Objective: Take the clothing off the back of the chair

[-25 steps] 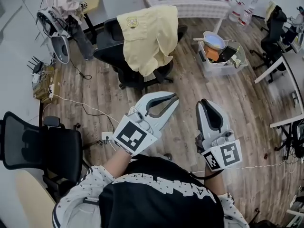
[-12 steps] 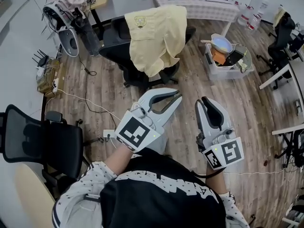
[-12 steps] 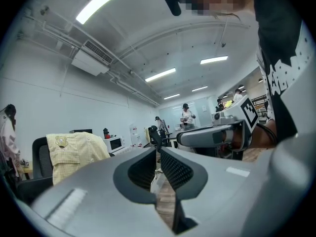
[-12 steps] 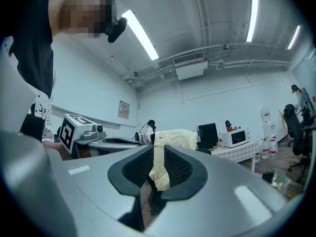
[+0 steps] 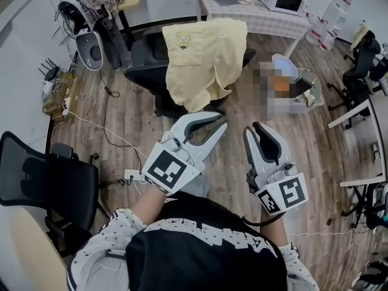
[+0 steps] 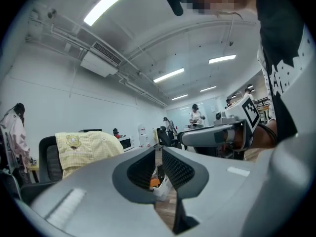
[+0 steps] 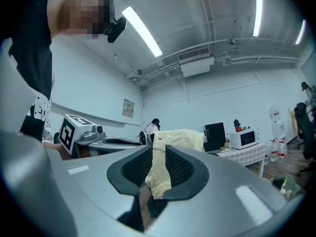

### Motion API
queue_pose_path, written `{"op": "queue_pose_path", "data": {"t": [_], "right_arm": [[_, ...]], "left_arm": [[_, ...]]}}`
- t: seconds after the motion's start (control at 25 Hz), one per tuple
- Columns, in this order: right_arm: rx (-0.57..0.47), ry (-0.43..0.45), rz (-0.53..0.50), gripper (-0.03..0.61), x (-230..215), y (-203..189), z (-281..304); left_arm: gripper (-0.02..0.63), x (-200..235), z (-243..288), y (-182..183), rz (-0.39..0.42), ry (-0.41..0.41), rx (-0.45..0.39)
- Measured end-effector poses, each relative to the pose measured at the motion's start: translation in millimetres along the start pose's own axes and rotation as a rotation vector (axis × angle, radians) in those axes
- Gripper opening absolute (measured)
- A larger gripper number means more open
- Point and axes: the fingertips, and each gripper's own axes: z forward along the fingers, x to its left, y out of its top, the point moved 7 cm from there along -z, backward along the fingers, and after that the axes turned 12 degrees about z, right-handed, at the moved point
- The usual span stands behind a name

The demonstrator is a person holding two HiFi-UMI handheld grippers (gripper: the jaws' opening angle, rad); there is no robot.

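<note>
A pale yellow shirt [image 5: 203, 59] hangs over the back of a black office chair [image 5: 144, 58] at the top middle of the head view. Both grippers are held level in front of the person, short of the chair and touching nothing. The left gripper [image 5: 222, 123] has its jaws opening, with a narrow gap and nothing between them. The right gripper [image 5: 250, 130] has its jaws opening too, and they are also empty. The left gripper view shows the shirt [image 6: 84, 149] at the left beyond the jaws [image 6: 159, 154]. Straight ahead in the right gripper view, the shirt [image 7: 185, 138] shows through the gap.
A plastic bin of items [image 5: 291, 90] stands right of the chair. Behind it is a table with a microwave [image 5: 285, 2]. Another black chair [image 5: 48, 183] is at the near left, with a cable and power strip [image 5: 130, 176] on the wooden floor. Desks [image 5: 357, 105] line the right side.
The person has stepped toward the chair, so the shirt sits nearer the grippers. Both grippers moved forward together, and their jaws have parted slightly.
</note>
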Motion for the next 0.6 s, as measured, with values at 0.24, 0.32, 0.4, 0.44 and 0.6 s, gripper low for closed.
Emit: {"op": "queue_pose_path", "data": {"t": [0.24, 0.32, 0.4, 0.44, 0.6], "right_arm": [[0.015, 0.024, 0.003, 0.106, -17.2, 2.4, 32.3], [0.02, 0.035, 0.001, 0.11, -23.8, 3.0, 41.9], [0.021, 0.042, 0.003, 0.117, -31.0, 4.0, 51.2], [0.022, 0.043, 0.004, 0.12, -34.3, 4.0, 55.5], [0.037, 0.044, 0.012, 0.129, -45.2, 2.2, 73.8]], "left_arm": [[0.064, 30.6, 8.2, -13.7, -0.004, 0.063, 0.019], [0.074, 39.7, 11.8, -18.4, -0.008, 0.083, 0.024], [0.083, 48.3, 15.9, -23.0, -0.01, 0.098, 0.029], [0.086, 52.3, 17.6, -25.4, -0.01, 0.104, 0.033], [0.098, 69.0, 21.4, -35.5, -0.02, 0.132, 0.052]]}}
